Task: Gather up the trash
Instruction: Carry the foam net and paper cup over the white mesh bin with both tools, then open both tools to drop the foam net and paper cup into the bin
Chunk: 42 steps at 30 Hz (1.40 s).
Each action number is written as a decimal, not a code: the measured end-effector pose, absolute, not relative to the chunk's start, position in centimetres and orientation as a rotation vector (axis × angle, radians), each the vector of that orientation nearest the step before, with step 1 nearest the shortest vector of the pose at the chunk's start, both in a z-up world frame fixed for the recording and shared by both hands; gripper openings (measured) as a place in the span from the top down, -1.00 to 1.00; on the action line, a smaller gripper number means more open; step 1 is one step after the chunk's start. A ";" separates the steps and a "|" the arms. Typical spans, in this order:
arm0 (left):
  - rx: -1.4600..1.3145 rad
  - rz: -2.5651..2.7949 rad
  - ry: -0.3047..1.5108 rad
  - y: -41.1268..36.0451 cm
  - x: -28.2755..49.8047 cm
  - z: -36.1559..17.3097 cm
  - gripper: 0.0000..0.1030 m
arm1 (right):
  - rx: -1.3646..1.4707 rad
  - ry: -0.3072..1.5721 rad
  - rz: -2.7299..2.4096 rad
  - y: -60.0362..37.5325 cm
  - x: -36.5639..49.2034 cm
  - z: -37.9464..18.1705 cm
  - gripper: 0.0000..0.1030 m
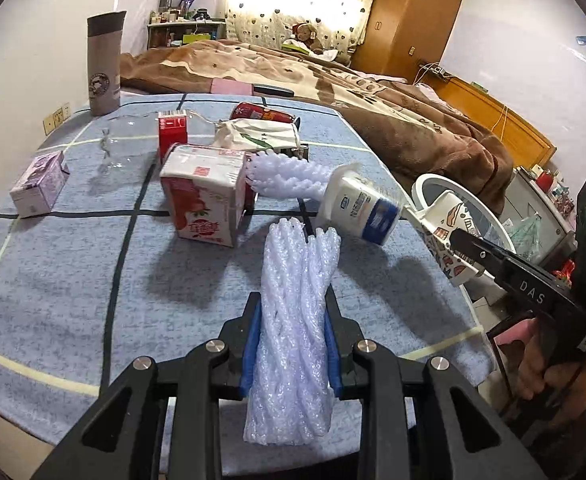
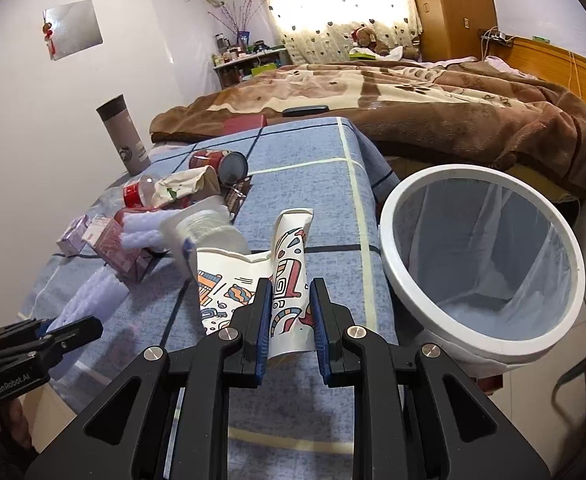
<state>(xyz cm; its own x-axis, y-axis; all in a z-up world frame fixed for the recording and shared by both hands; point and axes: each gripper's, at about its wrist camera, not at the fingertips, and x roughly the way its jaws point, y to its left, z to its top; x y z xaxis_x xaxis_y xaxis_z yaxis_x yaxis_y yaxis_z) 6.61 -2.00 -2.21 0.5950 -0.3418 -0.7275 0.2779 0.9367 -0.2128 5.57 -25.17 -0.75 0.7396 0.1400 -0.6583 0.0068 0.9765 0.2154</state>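
A table covered with a blue-grey cloth with dark and pale lines fills the lower and middle part of both views. In the right wrist view, a round white trash bin with a thin clear bag inside stands at the right side of the frame, just beside the table edge.

The left gripper is clenched on a white foam net sleeve, low in the centre of the left wrist view. The right gripper is grasping a flattened white paper cup with colourful drawings, low in the centre of its own view, left of the bin.

More trash lies on the cloth in the middle of the left wrist view: a red and white drink carton, a white yogurt cup with a blue label, another white foam net, a small purple carton at the left and a red can on its side farther back.
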 end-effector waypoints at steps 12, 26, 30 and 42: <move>-0.045 -0.443 0.780 -5.4 7.5 0.8 0.43 | 0.244 0.660 0.013 -27.2 3.8 1.0 0.61; 0.035 -0.609 0.746 -15.9 10.5 3.0 0.43 | 0.273 0.602 -0.153 -33.5 3.5 2.9 0.61; 0.062 -0.674 0.750 -19.7 11.1 2.9 0.42 | 0.277 0.607 -0.215 -35.7 3.8 2.6 0.61; 0.125 -0.726 0.831 -26.6 12.6 -0.2 0.42 | 0.260 0.728 -0.303 -39.5 5.5 -0.8 0.61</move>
